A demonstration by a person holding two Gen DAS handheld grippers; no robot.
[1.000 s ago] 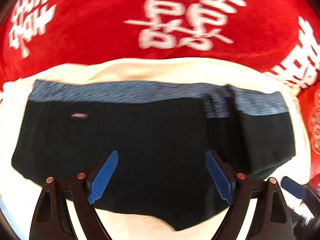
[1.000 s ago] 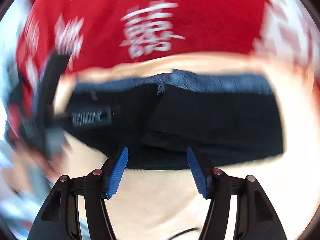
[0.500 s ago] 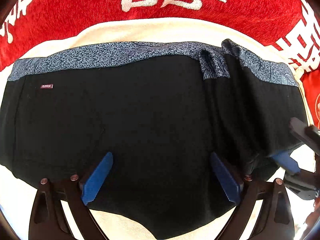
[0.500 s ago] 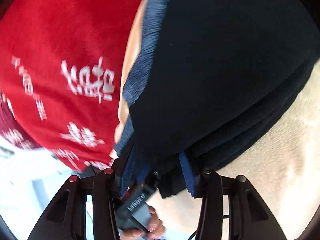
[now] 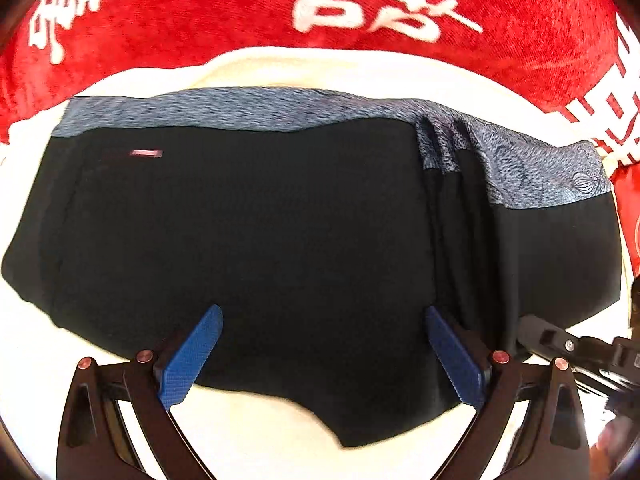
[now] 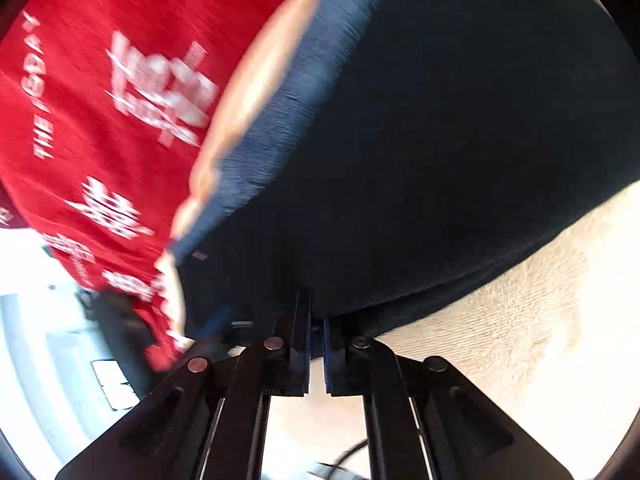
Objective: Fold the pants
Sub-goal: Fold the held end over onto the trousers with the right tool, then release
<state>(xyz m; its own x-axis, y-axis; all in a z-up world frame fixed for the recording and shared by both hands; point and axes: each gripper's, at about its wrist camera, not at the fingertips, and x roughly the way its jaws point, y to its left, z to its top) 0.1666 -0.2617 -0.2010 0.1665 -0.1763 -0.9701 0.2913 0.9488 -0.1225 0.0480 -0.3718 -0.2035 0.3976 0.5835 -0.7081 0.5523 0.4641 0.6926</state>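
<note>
One pair of black pants, grey-blue waistband.

1 pants, 1 red cloth with white characters, 1 cream towel underneath, 2 grippers: left gripper, right gripper.

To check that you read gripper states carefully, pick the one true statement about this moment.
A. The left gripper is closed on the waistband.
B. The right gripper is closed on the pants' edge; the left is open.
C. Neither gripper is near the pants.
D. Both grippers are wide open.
B: the right gripper has its fingers pressed together on the hem of the black pants, while the left gripper hovers spread over them.
</note>
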